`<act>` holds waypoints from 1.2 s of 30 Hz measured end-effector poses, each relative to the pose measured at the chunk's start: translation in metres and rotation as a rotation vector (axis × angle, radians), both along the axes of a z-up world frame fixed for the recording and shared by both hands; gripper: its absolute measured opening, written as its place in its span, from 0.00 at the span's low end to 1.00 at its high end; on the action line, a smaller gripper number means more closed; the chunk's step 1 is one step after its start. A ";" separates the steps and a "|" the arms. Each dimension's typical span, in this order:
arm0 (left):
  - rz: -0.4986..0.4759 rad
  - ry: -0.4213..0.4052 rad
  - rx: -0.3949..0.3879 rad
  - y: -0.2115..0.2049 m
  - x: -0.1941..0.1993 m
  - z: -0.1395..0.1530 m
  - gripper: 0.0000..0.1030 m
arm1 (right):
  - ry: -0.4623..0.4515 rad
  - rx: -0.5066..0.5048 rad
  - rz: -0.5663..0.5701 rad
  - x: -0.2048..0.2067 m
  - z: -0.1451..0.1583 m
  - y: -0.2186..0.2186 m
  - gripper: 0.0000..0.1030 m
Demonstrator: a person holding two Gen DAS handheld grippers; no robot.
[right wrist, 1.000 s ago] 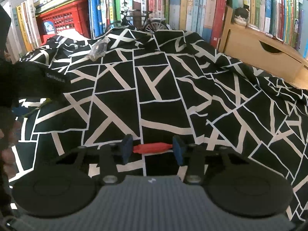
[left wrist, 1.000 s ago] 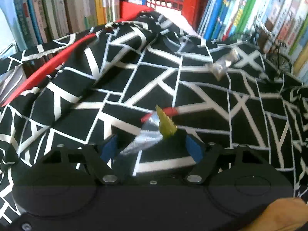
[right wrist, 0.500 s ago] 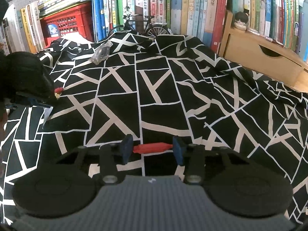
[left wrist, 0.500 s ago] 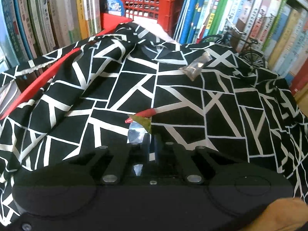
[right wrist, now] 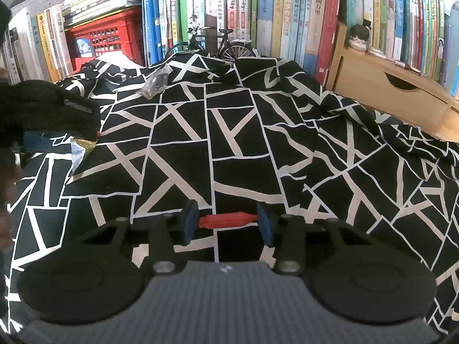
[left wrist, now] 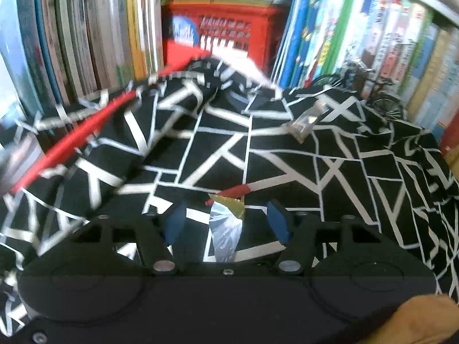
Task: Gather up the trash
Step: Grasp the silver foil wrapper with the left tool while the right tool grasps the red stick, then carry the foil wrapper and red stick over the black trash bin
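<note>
Bright daylight; left wrist view motion-blurred toward edges, right sharp; fisheye bending at rims.

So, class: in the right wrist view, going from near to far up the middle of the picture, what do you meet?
Right gripper clamping a red wrapper → black-and-white cloth → clear crumpled wrapper → model bicycle → shelved books.
</note>
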State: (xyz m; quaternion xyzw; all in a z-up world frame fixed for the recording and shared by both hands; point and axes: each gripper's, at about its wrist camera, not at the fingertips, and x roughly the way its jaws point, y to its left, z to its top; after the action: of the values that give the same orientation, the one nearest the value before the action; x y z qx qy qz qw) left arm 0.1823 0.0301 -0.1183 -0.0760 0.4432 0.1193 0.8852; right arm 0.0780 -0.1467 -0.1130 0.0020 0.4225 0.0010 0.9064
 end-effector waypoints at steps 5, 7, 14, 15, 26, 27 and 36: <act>0.055 0.049 -0.046 0.012 0.010 -0.016 0.22 | 0.007 0.000 0.004 0.002 -0.003 -0.002 0.48; 0.050 0.042 -0.067 0.012 0.006 -0.014 0.19 | 0.005 0.001 0.005 0.002 -0.003 -0.003 0.48; -0.028 0.020 -0.028 -0.004 -0.012 0.001 0.17 | -0.001 0.007 0.003 0.002 -0.001 -0.002 0.48; -0.035 0.020 -0.029 -0.006 -0.014 0.004 0.17 | -0.004 0.008 0.002 0.001 0.001 -0.001 0.48; -0.072 0.034 -0.011 -0.006 -0.066 0.024 0.17 | -0.031 0.002 0.023 -0.021 0.019 0.010 0.48; -0.069 0.035 -0.012 -0.003 -0.073 0.026 0.17 | -0.034 -0.001 0.029 -0.025 0.021 0.013 0.48; -0.049 0.029 -0.016 0.034 -0.149 0.038 0.17 | -0.075 -0.038 0.068 -0.072 0.039 0.039 0.48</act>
State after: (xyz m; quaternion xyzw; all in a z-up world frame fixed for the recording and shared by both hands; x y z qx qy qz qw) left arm 0.0334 0.0639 -0.0805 -0.0704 0.4586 0.0954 0.8807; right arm 0.0060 -0.1081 -0.0743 -0.0297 0.3880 0.0240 0.9209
